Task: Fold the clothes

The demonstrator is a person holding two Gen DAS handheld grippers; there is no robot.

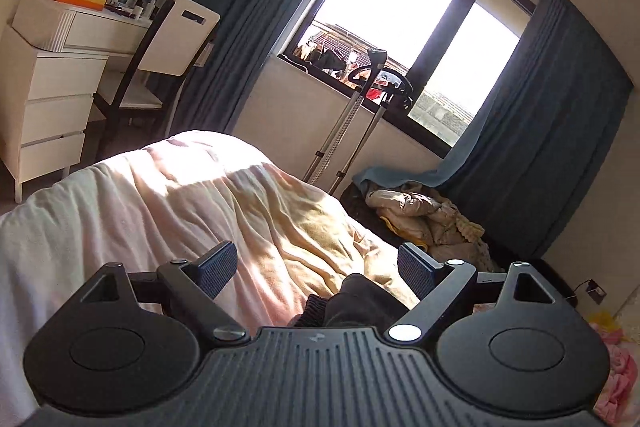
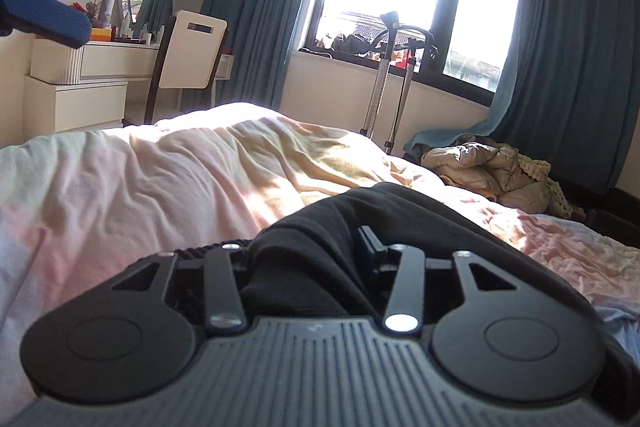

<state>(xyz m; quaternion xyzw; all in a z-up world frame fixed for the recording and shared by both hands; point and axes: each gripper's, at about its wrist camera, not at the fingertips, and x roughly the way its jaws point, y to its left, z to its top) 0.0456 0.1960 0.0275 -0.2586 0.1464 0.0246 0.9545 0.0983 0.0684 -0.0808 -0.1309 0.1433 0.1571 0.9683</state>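
A black garment (image 2: 320,227) lies bunched on the pale pink and cream duvet (image 2: 160,179). In the right wrist view it is heaped over and between the jaws of my right gripper (image 2: 316,247). The cloth hides the fingertips, so whether the pads press on it does not show. One of my left gripper's fingers (image 2: 48,15), blue-padded, juts in at the upper left of that view. In the left wrist view my left gripper (image 1: 316,255) stands wide open above the duvet (image 1: 180,207). A ribbed edge of the dark garment (image 1: 356,299) lies low between its jaws, untouched.
A heap of beige and yellow clothes (image 2: 488,167) lies at the bed's far right. A garment steamer stand (image 2: 384,75) rises below the window. A white dresser (image 1: 52,95) and a chair (image 1: 168,43) stand at the far left. Blue curtains (image 2: 560,67) flank the window.
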